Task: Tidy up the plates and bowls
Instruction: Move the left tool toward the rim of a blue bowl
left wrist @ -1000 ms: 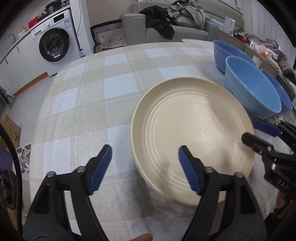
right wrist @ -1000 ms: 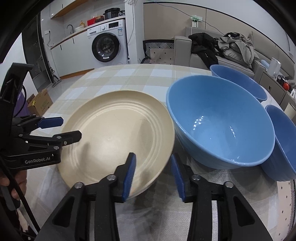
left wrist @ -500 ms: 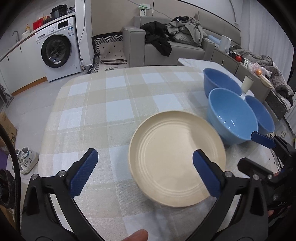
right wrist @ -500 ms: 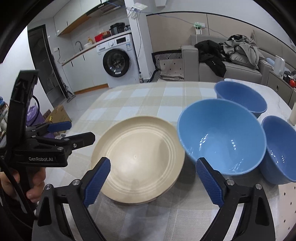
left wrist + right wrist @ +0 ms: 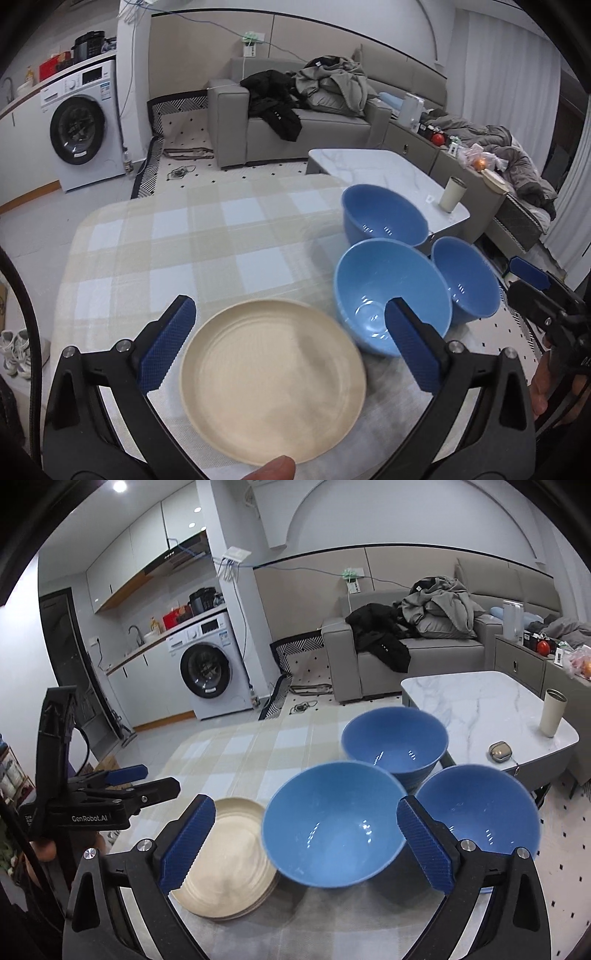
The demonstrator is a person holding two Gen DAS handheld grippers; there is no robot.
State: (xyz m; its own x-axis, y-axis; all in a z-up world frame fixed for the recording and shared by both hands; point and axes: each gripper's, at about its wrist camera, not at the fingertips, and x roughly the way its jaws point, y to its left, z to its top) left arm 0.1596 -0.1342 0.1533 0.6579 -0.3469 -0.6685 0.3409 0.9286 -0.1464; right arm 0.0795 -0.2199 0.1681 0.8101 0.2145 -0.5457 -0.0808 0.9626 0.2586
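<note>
A cream plate (image 5: 271,380) lies on the checked tablecloth (image 5: 192,251); in the right wrist view the plate (image 5: 225,864) tops a stack. Three blue bowls stand to its right: a near one (image 5: 388,291), a far one (image 5: 384,218) and a right one (image 5: 469,280). My left gripper (image 5: 291,343) is open, raised above the plate, empty. My right gripper (image 5: 306,849) is open, raised above the near bowl (image 5: 332,827), empty. The far bowl (image 5: 395,742) and the right bowl (image 5: 480,812) sit behind it.
A white marble coffee table (image 5: 480,701) with a cup (image 5: 552,712) stands past the bowls. A grey sofa (image 5: 295,125) with clothes and a washing machine (image 5: 81,125) are farther back. The table's right edge runs close beside the bowls.
Both grippers opened wide and pulled up and back from the plate, which stays on the table. More of the room and all three bowls now show.
</note>
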